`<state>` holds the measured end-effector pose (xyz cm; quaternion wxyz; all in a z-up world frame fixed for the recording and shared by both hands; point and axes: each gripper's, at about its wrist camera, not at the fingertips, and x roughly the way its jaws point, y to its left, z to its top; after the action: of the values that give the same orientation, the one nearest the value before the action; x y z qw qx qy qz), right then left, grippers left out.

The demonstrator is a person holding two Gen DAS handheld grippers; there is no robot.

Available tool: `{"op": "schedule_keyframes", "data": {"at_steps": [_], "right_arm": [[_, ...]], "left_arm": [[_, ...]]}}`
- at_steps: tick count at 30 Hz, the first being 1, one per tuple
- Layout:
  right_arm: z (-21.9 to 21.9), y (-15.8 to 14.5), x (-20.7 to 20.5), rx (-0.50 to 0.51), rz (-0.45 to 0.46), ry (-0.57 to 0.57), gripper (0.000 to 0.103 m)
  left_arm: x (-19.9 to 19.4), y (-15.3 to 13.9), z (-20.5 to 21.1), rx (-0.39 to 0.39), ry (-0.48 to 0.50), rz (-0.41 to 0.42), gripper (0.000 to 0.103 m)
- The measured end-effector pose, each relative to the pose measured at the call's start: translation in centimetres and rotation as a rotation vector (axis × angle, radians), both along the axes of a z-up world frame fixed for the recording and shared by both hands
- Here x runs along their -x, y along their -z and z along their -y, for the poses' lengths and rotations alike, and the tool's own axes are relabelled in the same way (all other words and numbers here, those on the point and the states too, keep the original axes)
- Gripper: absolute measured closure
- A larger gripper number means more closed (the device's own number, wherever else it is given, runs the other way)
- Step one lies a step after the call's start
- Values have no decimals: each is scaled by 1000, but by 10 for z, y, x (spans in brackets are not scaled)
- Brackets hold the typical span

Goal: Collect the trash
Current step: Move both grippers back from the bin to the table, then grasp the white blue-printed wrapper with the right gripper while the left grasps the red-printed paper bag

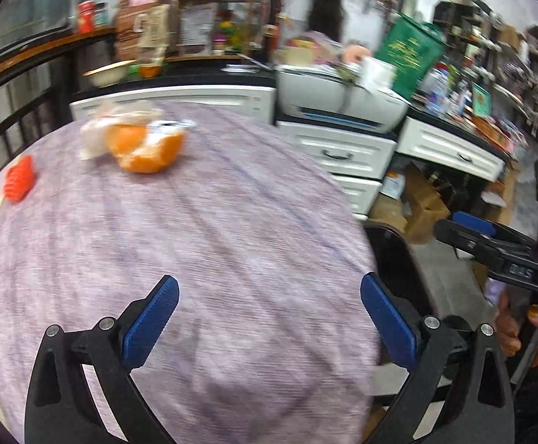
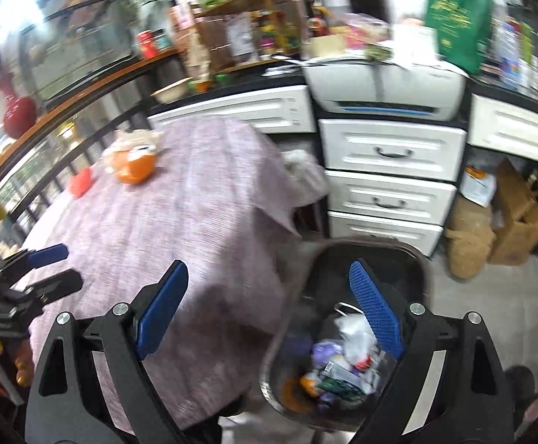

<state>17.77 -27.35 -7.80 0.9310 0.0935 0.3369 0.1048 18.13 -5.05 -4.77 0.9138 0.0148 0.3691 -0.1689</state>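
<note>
L grip [image 1: 269, 318] spread, empty | R grip [image 2: 269, 310] spread, over bin [image 2: 413, 255] | orange peel [image 1: 147, 148] far ahead-left of L | risk: peel+wrapper split on pinch, bits drop

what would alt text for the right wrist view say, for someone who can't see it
The open, empty right hand-held gripper hangs between a table with a purple cloth and a dark trash bin on the floor, part-filled with wrappers. Orange peel and a red item lie at the table's far end, white drawers behind.
</note>
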Motion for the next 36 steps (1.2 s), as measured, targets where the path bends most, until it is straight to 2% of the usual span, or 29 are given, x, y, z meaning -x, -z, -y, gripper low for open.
{"op": "schedule_keyframes", "data": {"at_steps": [7,11,17,21,24,29,33,36], "right_arm": [[-49,-10,-44,-15,-13,-105,15],[-77,-16,-67,12,-12,-144,15],[-116,-26,-98,54,0,-199,15],[-141,-33,-119,97,33,-221,15],[-167,-35,-139,155,56,-258,15],[-205,-35,-177,177,57,-295,15],[-226,-29,-211,178,28,-282,17],[-240,-19,-229,225,10,-282,29]], "left_arm": [[-30,-9,-63,31,-137,3,6],[-46,-11,-94,28,-195,6,6],[-73,-5,-148,-51,-310,13,6],[-92,-4,-192,4,-408,-10,6],[-100,-8,-212,43,-438,-6,6],[-125,-13,-220,31,-449,7,6],[-152,-20,-210,54,-382,25,6],[-164,-22,-197,83,-295,45,6]]}}
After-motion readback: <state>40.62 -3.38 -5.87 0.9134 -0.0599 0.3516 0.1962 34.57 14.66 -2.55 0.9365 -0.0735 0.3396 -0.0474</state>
